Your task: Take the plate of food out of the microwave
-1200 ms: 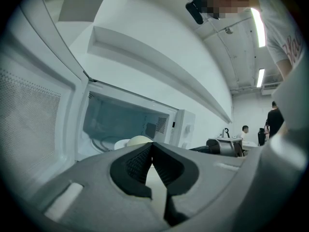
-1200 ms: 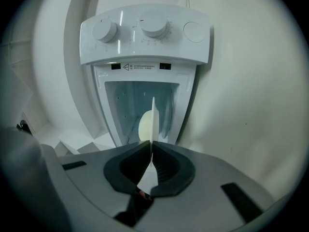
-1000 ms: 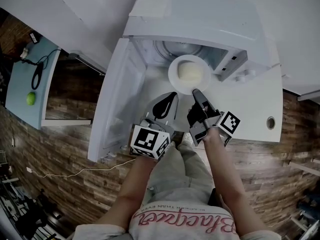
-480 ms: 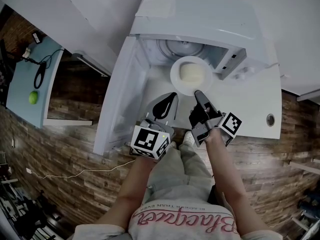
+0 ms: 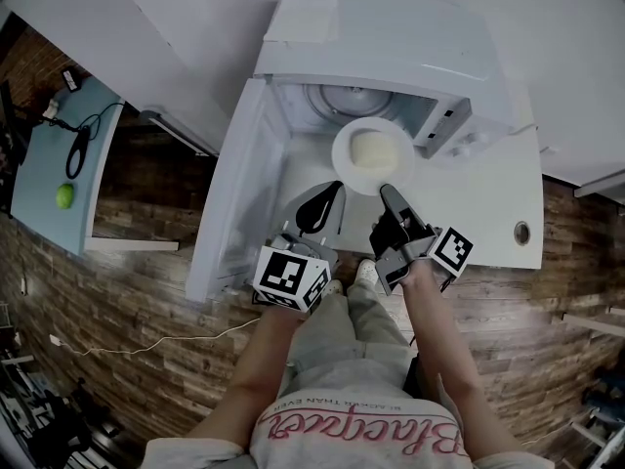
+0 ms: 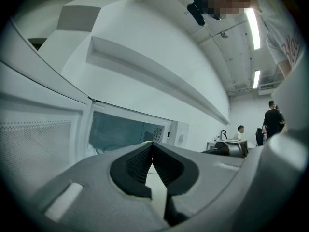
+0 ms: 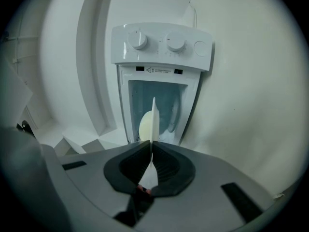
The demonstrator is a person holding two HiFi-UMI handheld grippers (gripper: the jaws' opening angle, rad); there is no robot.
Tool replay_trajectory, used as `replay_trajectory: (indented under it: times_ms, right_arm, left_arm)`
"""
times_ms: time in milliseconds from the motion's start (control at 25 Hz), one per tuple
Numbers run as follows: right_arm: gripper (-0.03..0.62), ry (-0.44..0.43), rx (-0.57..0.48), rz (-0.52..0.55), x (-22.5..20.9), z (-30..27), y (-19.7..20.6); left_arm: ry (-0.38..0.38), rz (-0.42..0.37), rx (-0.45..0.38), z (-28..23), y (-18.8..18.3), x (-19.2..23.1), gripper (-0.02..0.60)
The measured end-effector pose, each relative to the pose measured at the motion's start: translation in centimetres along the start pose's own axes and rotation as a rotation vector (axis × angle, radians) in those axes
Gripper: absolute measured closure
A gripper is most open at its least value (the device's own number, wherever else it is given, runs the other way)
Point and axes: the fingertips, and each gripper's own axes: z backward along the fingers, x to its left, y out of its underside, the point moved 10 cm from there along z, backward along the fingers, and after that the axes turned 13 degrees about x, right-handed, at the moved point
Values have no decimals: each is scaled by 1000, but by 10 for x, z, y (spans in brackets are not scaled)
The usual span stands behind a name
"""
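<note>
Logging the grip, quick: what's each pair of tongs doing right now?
Left tongs: closed, nothing between them.
Right tongs: closed on the rim of the plate.

microwave (image 5: 391, 57): sat on the counter (image 5: 488, 213), mouth facing the person
door (image 5: 229, 198): hung open on the microwave's left side
plate (image 5: 372, 154): right at the microwave's mouth, in front of the turntable
food (image 5: 372, 148): on the middle of the plate
right gripper (image 5: 383, 191): just in front of the plate, near rim pinched between its jaws
left gripper (image 5: 335, 189): just left of the right one, near the plate but apart from it, jaw tips together around nothing
side table (image 5: 39, 164): way off left, 1 ball (image 5: 64, 195) and a cable (image 5: 75, 149) on it
</note>
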Motion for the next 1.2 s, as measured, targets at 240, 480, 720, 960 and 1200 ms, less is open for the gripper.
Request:
replay_trajectory:
  times_ms: [240, 480, 720, 960, 1200]
  right_arm:
    - [572, -1, -10, 5, 12, 8, 0]
    - [572, -13, -10, 14, 24, 11, 1]
    - [572, -12, 2, 28, 39, 17, 1]
    - [572, -17, 4, 53, 53, 21, -6]
    - [572, -38, -7, 67, 67, 20, -11]
  left_arm:
    - [5, -2, -11, 4, -10, -3, 577]
    - [13, -6, -24, 7, -19, -4, 575]
    - [9, 7, -46, 10, -28, -8, 577]
    - [4, 7, -56, 15, -34, -11, 575]
    - [-6, -2, -79, 21, -42, -9, 577]
